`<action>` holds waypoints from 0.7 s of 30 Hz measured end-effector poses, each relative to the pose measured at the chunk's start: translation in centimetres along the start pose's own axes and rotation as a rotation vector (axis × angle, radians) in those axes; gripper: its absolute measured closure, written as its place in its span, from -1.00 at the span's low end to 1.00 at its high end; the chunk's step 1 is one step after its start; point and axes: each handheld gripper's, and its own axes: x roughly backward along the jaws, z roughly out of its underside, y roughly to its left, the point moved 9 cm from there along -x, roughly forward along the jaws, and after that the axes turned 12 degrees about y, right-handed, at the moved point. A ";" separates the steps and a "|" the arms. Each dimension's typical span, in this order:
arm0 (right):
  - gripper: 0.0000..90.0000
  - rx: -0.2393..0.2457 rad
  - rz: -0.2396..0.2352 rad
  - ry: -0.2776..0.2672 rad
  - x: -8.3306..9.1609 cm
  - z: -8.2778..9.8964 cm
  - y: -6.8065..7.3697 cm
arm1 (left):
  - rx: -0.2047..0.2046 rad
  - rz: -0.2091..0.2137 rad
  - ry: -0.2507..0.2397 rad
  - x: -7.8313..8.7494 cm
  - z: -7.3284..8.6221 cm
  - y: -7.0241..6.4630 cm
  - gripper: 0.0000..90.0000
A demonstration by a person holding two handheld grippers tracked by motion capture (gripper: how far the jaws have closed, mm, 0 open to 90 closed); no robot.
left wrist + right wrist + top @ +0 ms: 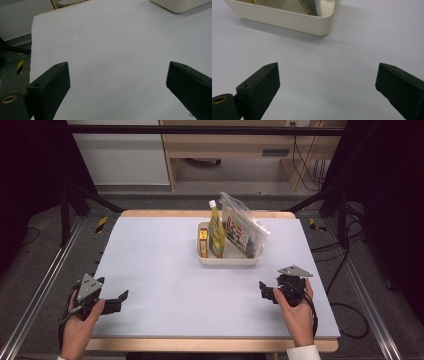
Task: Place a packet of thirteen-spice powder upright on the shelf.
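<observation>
Two grippers, left [121,296] and right [261,287], spread wide, holding nothing | step: start, before reaching | next: you reach for the tub [227,260], likely its bottle [216,232].

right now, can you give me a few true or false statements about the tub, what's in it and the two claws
1. Both the left claw and the right claw are open and hold nothing. True.
2. The bottle lies flat on the table. False: it stands upright in the white tub.
3. A clear bag leans in the tub's right part. True.
4. The right claw grips the tub's rim. False: it rests apart from the tub, nearer the person.
</observation>
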 end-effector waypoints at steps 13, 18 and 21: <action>-0.87 -0.047 -0.007 0.040 -0.2 1.9 -1.6 | 0.020 0.001 0.038 -0.5 0.7 0.8 -0.89; -0.87 -0.053 -0.001 0.040 0.1 2.5 -2.5 | 0.025 0.003 0.045 -0.6 0.9 0.9 -0.89; -0.87 -0.059 0.005 0.043 0.2 2.8 -2.8 | 0.026 0.002 0.047 -0.6 0.9 1.0 -0.89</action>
